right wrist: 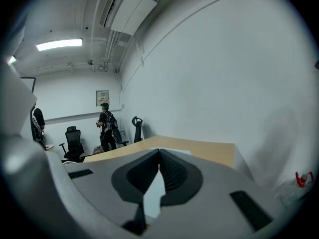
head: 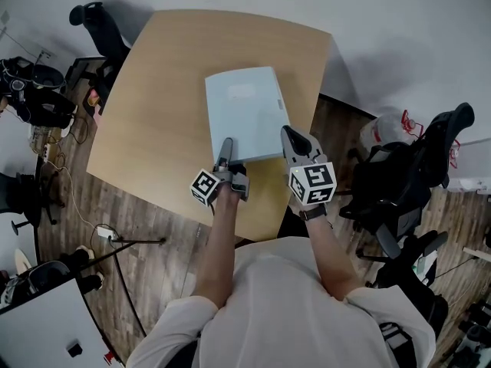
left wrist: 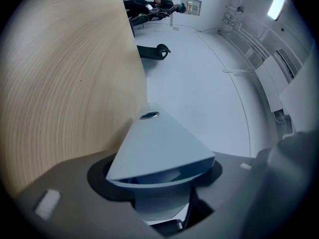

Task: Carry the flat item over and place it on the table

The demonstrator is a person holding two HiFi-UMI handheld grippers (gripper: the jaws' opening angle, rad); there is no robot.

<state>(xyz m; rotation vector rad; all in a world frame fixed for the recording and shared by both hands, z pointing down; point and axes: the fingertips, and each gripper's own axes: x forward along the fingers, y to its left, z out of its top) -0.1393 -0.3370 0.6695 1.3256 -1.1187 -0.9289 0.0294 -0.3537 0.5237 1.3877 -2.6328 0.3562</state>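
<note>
Pale blue flat folder [head: 244, 113] lies on the light wooden table [head: 153, 90], towards the edge nearest the person.

Left gripper [head: 225, 148]: jaws clamped on the folder's near edge. Its own view shows the blue cover bowed between the pads, with a small dark oval mark near the far corner. That gripper is rolled on its side, so the table reads as a vertical plane.

Right gripper [head: 295, 142]: tips pressed together at the folder's near right corner. A pale sliver shows in the gap behind the tips; cannot tell whether any folder is pinched.

Head view: both grippers hide the folder's near edge. Black office chair [head: 399, 182] stands right of the table. Distant person [right wrist: 106, 128] is too small for detail.
</note>
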